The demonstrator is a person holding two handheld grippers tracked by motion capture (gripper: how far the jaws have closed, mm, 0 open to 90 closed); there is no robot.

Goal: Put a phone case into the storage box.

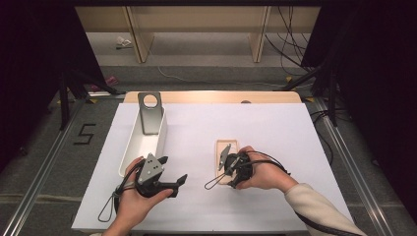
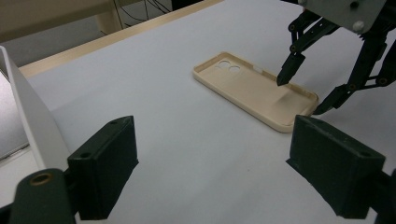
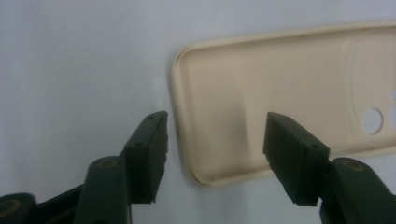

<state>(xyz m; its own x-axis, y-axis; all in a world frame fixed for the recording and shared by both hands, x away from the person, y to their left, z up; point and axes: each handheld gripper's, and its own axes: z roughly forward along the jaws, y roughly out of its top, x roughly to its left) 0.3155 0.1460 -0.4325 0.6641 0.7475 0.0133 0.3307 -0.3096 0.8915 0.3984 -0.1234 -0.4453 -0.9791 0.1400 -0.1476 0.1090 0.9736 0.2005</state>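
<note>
Our left gripper (image 1: 173, 181) idles open beside the bin (image 1: 129, 152). Right gripper (image 3: 212, 140), jaws spread, straddles the case (image 3: 280, 93) corner; case lies hollow-up mid-table, so we can pinch its rim.

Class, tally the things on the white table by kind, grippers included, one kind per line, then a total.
Phone case: 1
White bin: 1
Grey stand in the bin: 1
Grippers: 2, left gripper, right gripper
Total: 5

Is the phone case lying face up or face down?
Open side up: the phone case lies flat on the table, its raised rim and hollow inside showing.
</note>
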